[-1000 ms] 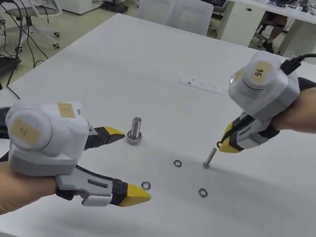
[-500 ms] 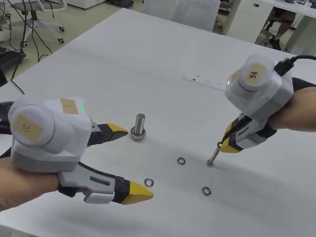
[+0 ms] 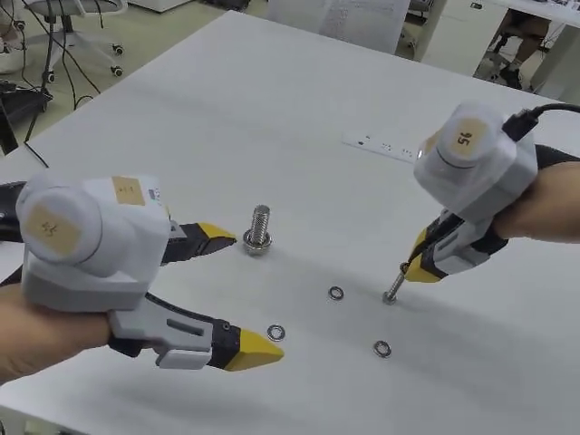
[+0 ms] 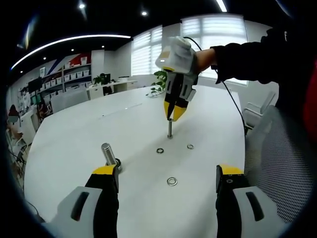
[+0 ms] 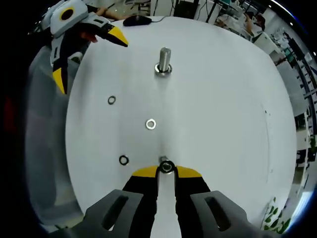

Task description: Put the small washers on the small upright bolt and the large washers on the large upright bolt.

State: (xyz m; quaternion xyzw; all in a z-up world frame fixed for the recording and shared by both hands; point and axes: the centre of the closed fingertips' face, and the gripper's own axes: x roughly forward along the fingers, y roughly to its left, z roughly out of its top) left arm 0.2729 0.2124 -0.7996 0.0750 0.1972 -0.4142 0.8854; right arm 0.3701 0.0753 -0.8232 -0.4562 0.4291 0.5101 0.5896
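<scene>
Right now the right gripper (image 3: 417, 269) hangs tip-down over the small bolt (image 3: 392, 290). Its jaws are drawn almost together on a small washer (image 5: 167, 166), pinched between the yellow tips. In the right gripper view that ring sits directly over the bolt's top, so the step in hand looks like slipping it onto the shank. The left gripper (image 3: 234, 292) rests low at the near side of the table (image 3: 181, 109), jaws spread wide and holding nothing. One of its tips is just beside the large bolt (image 3: 258, 228), which stands upright well apart from the small one. Three loose washers (image 3: 336, 293) lie flat on the table around the space between the two bolts (which are small and which large is too fine to tell). As I judge the risks, the small bolt stands only on its head, so a sideways nudge from the tips, or a washer lowered off-centre, could tip it over. It also looks slightly tilted in the head view, though that may be the camera angle. A ring let go while cocked against the thread may hang at the top instead of dropping, or skip off and roll across the smooth surface. The open left jaw so close to the large bolt could likewise knock it if that hand shifts carelessly.
</scene>
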